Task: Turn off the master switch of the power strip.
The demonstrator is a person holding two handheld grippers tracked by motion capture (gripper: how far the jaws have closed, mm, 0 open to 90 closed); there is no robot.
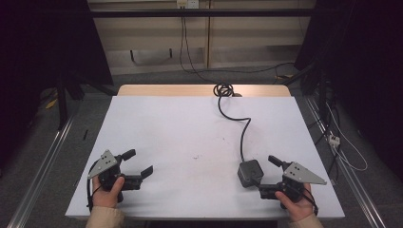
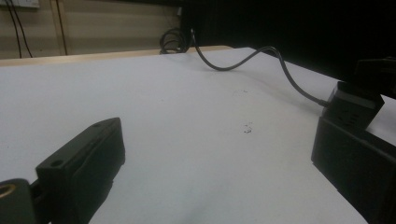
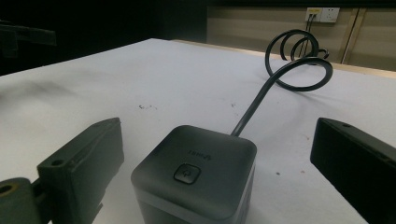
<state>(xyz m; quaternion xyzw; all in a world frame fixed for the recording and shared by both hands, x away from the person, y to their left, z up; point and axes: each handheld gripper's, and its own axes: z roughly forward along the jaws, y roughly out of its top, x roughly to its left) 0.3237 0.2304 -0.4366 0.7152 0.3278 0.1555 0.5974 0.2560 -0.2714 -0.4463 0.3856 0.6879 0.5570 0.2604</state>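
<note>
left tool (image 1: 141,167): near left edge of the counter (image 1: 190,133), held in the person's left hand (image 1: 108,190), grey three-cornered plate on top, jaws spread wide apart and closed on nothing, pointing toward the middle of the white surface; right tool (image 1: 264,175): near right edge, held in the right hand (image 1: 295,199), grey plate on top, jaws likewise wide apart, one on each side of the cube with a gap showing on both sides in the right gripper view, so not clamped; dark grey cube (image 3: 196,175): sits on the counter between the right tool's jaws, rounded corners, a square button (image 3: 187,173) centred on its top face with faint lettering beside it, too small to read; in the left gripper view the cube (image 2: 356,101) shows at the far right; small dark specks (image 2: 247,129): scattered on the white surface near the middle; black cable (image 1: 244,130): leaves the cube's far side, runs across the counter in a loose bend and ends in a coil (image 3: 299,60) at the far edge; wooden strip (image 1: 166,90): bare counter edge beyond the white cover; wall socket (image 3: 321,14): on the pale wall behind, with cords hanging from it; floor (image 1: 157,76): grey, beyond the counter, with more cords lying on it
</note>
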